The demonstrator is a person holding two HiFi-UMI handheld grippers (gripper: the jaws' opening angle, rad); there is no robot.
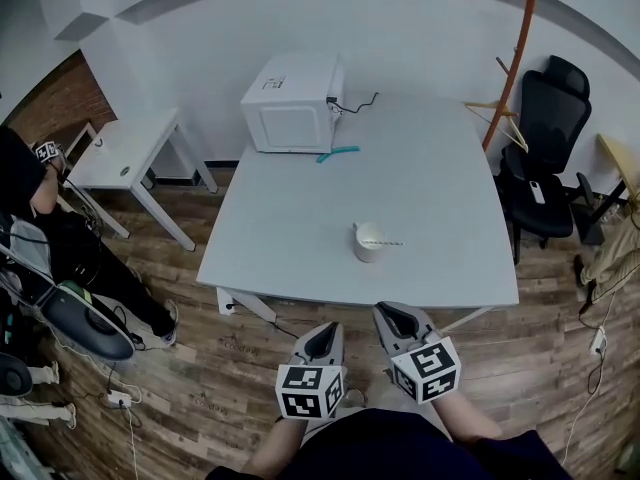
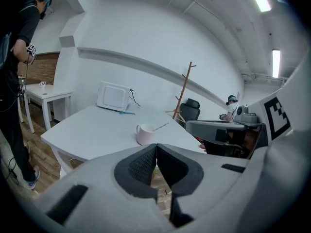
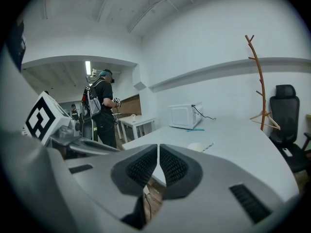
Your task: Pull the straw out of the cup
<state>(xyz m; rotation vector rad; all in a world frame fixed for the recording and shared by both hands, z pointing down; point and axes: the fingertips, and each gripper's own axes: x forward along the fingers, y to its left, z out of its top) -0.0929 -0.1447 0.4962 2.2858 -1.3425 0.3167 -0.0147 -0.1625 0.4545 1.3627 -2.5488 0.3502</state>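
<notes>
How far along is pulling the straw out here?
Done: nothing; the straw sits in the cup on the table. In hand: nothing; the left gripper and right gripper hang short of the table's near edge, jaws shut and empty. Remaining: reach in, grip the straw, pull it out.

A pale counter [image 1: 290,228] stands on a wood-plank floor [image 1: 225,363]. A white microwave [image 1: 293,103] sits at its far edge, towards the left corner, with its black cord [image 1: 360,103] trailing right across the top. A slim teal item [image 1: 338,153] lies just in front of the microwave's right corner. Nearer the front edge, well apart from both, a white cup [image 1: 368,243] stands upright, a straw [image 1: 388,243] leaning out over its right rim.
</notes>
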